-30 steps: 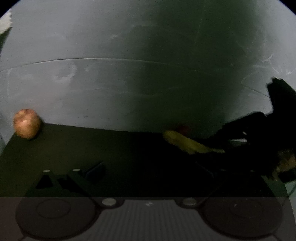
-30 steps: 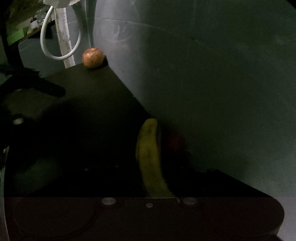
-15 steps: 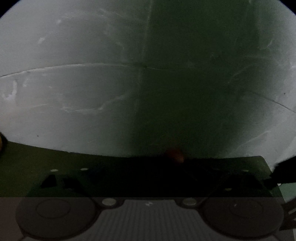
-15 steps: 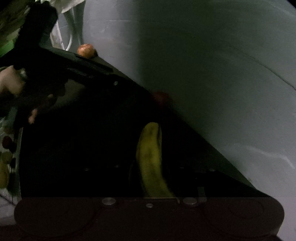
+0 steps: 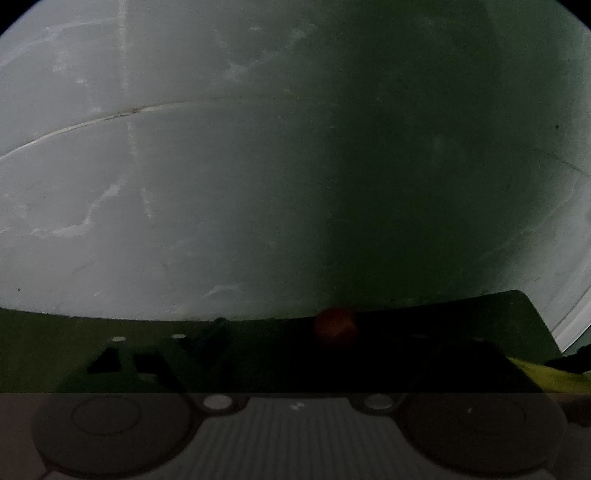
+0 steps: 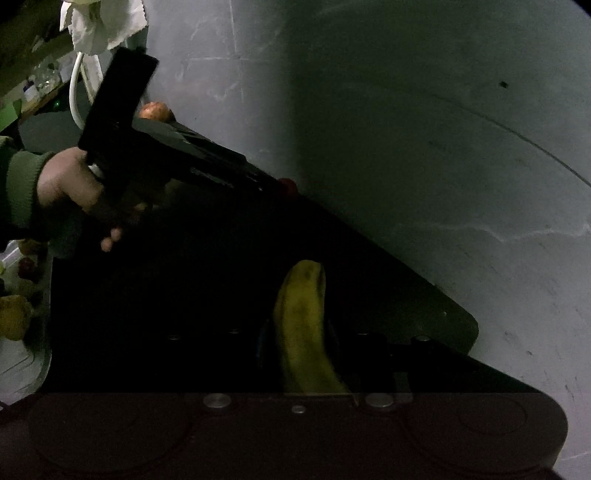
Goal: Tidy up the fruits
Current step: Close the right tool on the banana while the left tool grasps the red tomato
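Observation:
My right gripper (image 6: 299, 343) is shut on a yellow banana (image 6: 301, 325) and holds it over the dark table (image 6: 184, 295). A small red fruit (image 5: 334, 325) lies at the table's back edge against the wall, straight ahead of my left gripper (image 5: 332, 350). The left gripper's fingers are wide apart, one on each side of the fruit, with nothing in them. The right wrist view shows the left gripper (image 6: 284, 186) reaching the red fruit (image 6: 288, 184). A pale apple (image 6: 153, 110) sits at the table's far corner. The banana's end shows in the left wrist view (image 5: 546, 376).
A grey wall (image 5: 258, 184) runs along the table's back edge. The table's right corner (image 5: 524, 299) is near. A white tray with several fruits (image 6: 14, 314) lies beyond the table's left edge. A white cloth (image 6: 99, 22) and a cable hang at the far end.
My left gripper moved right and forward along the wall to the red fruit. My right gripper drew back to the right with the banana. The apple left the left wrist view.

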Action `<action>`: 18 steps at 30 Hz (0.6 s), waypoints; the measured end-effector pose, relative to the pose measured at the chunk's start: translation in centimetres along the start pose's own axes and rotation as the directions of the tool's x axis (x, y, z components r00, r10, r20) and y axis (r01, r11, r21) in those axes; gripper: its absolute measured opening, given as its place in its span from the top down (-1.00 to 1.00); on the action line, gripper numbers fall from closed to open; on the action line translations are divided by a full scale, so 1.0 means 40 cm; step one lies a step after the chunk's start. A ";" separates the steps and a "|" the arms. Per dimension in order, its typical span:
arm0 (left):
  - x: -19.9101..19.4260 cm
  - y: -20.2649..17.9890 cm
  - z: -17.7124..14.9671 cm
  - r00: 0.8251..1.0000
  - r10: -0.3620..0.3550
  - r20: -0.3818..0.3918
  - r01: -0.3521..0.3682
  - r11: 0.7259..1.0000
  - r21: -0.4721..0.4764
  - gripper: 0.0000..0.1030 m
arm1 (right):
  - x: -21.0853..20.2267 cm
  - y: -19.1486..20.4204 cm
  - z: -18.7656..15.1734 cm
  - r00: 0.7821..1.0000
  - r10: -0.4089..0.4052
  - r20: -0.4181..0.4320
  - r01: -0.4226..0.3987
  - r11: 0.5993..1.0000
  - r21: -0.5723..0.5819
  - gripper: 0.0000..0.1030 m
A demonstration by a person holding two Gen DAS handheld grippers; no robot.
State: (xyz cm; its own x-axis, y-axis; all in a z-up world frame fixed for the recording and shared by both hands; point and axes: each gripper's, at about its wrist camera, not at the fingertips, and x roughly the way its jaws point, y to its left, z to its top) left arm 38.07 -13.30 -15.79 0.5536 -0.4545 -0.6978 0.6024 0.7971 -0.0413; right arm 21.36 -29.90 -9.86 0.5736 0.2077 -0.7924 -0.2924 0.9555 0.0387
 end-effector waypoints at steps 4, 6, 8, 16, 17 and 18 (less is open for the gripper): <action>0.037 -0.017 0.011 1.000 0.015 -0.026 -0.013 0.998 0.054 -0.04 | -0.002 -0.008 -0.016 1.000 -0.003 0.006 0.003 1.000 0.025 0.34; 0.039 -0.029 0.006 0.999 0.022 -0.023 -0.020 0.997 0.077 0.14 | 0.005 -0.006 -0.006 1.000 -0.003 0.008 0.002 0.999 0.035 0.34; 0.044 -0.042 0.008 0.999 0.028 -0.017 -0.027 0.996 0.089 0.27 | 0.004 0.000 -0.003 1.000 -0.002 0.011 0.001 0.999 0.039 0.34; 0.048 -0.047 0.003 0.999 0.038 0.000 -0.038 0.995 0.097 0.44 | 0.001 0.000 0.008 1.000 0.007 0.021 -0.008 0.999 0.051 0.34; 0.043 -0.042 0.000 0.999 0.040 -0.003 -0.040 0.995 0.093 0.44 | 0.002 0.004 0.010 1.000 0.009 0.022 -0.010 0.999 0.050 0.34; 0.039 -0.038 -0.004 0.999 0.044 -0.007 -0.043 0.995 0.088 0.44 | 0.003 0.006 0.013 1.000 0.013 0.024 -0.014 0.999 0.047 0.34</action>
State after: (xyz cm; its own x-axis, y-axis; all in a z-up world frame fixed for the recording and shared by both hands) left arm 37.91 -15.16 -16.94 0.5755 -0.4159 -0.7041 0.6259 0.7782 0.0519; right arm 21.74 -29.53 -9.65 0.5878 0.2246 -0.7772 -0.2639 0.9614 0.0782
